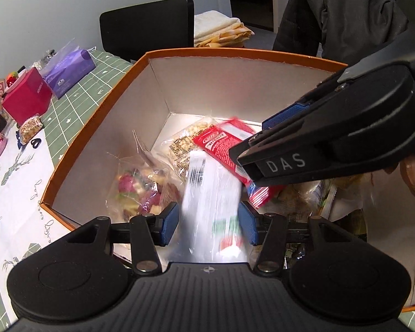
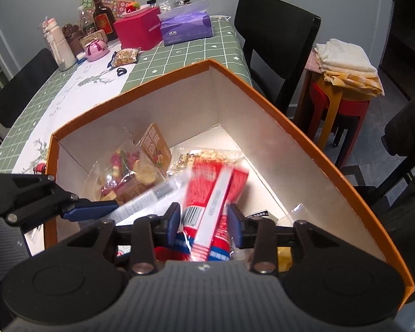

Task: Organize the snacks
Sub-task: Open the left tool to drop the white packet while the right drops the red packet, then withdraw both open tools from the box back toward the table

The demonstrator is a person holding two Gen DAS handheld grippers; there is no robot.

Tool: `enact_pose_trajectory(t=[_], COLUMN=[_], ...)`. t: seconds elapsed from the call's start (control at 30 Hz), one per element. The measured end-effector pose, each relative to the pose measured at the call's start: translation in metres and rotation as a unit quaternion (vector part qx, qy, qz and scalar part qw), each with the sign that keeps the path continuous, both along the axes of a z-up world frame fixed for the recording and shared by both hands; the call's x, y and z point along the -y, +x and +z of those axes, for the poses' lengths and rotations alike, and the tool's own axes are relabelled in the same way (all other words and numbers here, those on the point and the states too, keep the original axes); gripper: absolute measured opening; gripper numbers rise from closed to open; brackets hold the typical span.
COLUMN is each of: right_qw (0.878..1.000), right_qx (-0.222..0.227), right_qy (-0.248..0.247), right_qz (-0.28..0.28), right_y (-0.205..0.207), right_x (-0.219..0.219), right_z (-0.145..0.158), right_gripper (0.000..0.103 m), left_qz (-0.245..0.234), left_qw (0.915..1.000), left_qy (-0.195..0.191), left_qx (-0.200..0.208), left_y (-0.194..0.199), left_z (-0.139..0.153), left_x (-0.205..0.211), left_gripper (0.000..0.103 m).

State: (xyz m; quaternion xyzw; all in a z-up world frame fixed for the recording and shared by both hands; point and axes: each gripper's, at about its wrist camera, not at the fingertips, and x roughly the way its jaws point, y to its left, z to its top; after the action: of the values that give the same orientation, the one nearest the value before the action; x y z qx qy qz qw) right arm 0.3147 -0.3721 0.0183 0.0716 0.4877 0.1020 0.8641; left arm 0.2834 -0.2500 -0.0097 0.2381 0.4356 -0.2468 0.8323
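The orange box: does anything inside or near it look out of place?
Mostly no. Inside the orange box the packets lie in a loose, overlapping heap. One small snack packet still lies outside on the table, beside black scissors, so it looks left behind.

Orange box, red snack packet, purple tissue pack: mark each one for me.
orange box (image 2: 304, 127), right wrist view, on the top rim of its far right wall.
red snack packet (image 2: 199, 182), right wrist view, on its printed red face.
purple tissue pack (image 2: 188, 26), right wrist view, on its front side.
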Motion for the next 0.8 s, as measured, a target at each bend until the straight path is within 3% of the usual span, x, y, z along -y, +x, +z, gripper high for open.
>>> enact_pose_trajectory(t=[0.47,0.8], right_qw=[0.999,0.997], right_qx=[0.035,0.077], right_qy=[0.003,-0.023], right_qz=[-0.016,0.012], right_y=[-0.009,-0.028], right_x=[-0.003,-0.048], right_z=[0.027,0.068], right_gripper=[0.040,0.040], left_qz=[0.026,0.070], left_qw=[0.9990,0.9942], left_qy=[-0.024,-0.034], left_qx=[0.029,0.075], left_y=[-0.007,-0.031], left_z=[0.039,0.097], left_x=[-0.025,-0.100], left_gripper=[0.066,0.067])
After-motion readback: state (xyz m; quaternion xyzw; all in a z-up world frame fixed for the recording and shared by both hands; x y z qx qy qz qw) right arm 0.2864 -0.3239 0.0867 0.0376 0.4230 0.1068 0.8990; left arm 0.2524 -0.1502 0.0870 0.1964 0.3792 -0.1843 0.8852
